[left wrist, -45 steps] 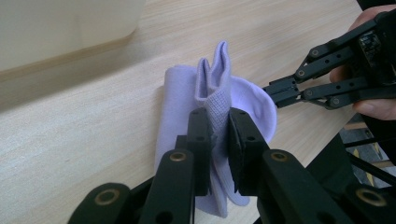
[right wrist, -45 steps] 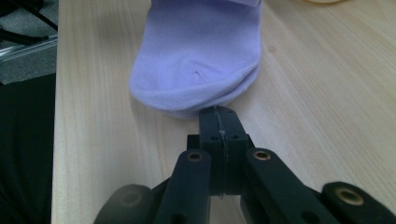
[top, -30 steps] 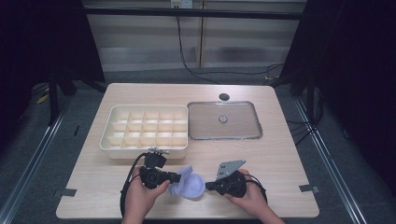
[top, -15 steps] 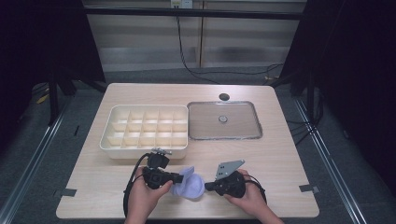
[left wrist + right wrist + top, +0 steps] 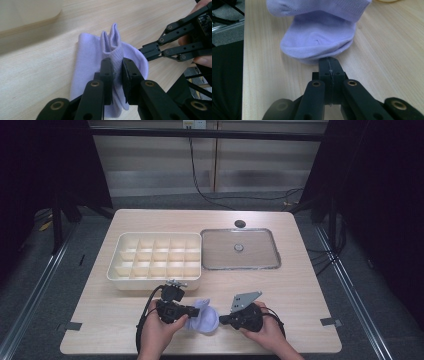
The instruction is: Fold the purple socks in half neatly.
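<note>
1. Desk [image 5: 310, 290]: pale wood, filling the centre of the high view. The work sits at its lower middle edge, between the person's two hands.
2. Compartment tray [image 5: 156, 260]: cream, gridded, left of centre and above the work; well apart from the sock.
3. Metal tray [image 5: 240, 249]: flat, right of the compartment tray; a small round item lies on it, too small to identify.
4. Lavender sock [image 5: 204, 317]: lower centre of the high view, lying bunched on the desk between the two tongs. Its long axis appears to run left to right across that frame, though the folds make this uncertain.
5. Left tongs [image 5: 117, 71]: clamped on a raised fold of the sock [image 5: 115, 53], seen at centre in the left gripper view. The left tongs hold more of the cloth.
6. Right tongs [image 5: 329, 65]: jaws pressed together at the sock's [image 5: 318, 41] rounded end. Whether a thin edge of cloth is pinched between them cannot be told; the tips hide the contact.
7. Hidden: the sock's underside and far end.
</note>
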The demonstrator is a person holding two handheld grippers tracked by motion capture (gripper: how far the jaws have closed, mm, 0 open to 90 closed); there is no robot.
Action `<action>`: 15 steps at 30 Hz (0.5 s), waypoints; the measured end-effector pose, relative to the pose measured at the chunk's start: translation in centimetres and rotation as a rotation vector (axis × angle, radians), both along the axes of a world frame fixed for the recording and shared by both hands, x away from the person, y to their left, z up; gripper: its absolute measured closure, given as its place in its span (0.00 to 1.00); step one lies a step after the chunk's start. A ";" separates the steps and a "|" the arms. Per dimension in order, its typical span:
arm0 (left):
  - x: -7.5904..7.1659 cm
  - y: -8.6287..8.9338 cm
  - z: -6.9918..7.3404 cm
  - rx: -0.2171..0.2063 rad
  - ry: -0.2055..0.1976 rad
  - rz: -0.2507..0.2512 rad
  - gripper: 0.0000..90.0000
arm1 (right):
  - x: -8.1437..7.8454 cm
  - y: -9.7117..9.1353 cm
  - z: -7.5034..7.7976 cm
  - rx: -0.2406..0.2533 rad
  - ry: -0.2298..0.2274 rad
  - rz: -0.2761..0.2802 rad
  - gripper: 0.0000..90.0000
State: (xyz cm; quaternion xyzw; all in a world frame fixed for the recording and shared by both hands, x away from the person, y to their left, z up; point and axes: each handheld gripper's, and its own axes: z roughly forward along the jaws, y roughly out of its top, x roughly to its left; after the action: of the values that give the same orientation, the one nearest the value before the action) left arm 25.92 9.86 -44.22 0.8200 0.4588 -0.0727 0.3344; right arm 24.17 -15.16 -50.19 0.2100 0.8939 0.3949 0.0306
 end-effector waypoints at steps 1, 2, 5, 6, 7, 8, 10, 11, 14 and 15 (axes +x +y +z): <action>-0.1 -0.2 0.0 0.001 -0.003 -0.003 0.89 | 0.0 0.0 0.0 0.000 0.000 0.000 1.00; -0.1 -0.3 0.1 -0.003 -0.001 -0.005 0.89 | 0.0 0.0 0.0 -0.001 0.000 0.000 1.00; -0.3 -0.7 0.1 0.003 -0.003 -0.021 0.89 | 0.0 0.0 0.0 -0.002 -0.001 -0.002 1.00; -0.3 -0.8 0.1 0.011 -0.003 -0.028 0.89 | 0.0 0.0 0.0 -0.002 -0.001 -0.002 1.00; -0.4 -1.0 0.1 0.015 -0.002 -0.029 0.89 | 0.0 0.0 0.0 -0.002 -0.002 0.000 1.00; -0.3 -1.1 0.0 0.018 -0.002 -0.035 0.88 | 0.0 0.0 0.0 -0.002 -0.002 0.000 1.00; -0.3 -1.2 -0.2 0.022 0.001 -0.038 0.88 | 0.0 0.0 0.0 -0.002 -0.004 0.001 1.00; -0.4 -1.3 -0.2 0.021 0.001 -0.037 0.88 | 0.0 0.0 0.0 -0.003 -0.004 0.002 1.00; -0.4 -1.5 -0.4 0.025 0.003 -0.044 0.88 | -0.1 0.0 0.0 -0.005 -0.004 0.001 1.00; -0.4 -1.5 -0.4 0.031 0.003 -0.047 0.88 | 0.0 0.0 0.0 -0.004 -0.007 0.003 1.00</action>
State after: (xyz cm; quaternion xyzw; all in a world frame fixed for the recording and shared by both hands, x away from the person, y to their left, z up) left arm 25.49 8.34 -44.64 0.8354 0.4411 -0.0746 0.3192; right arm 24.13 -15.14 -50.18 0.2073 0.8949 0.3938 0.0335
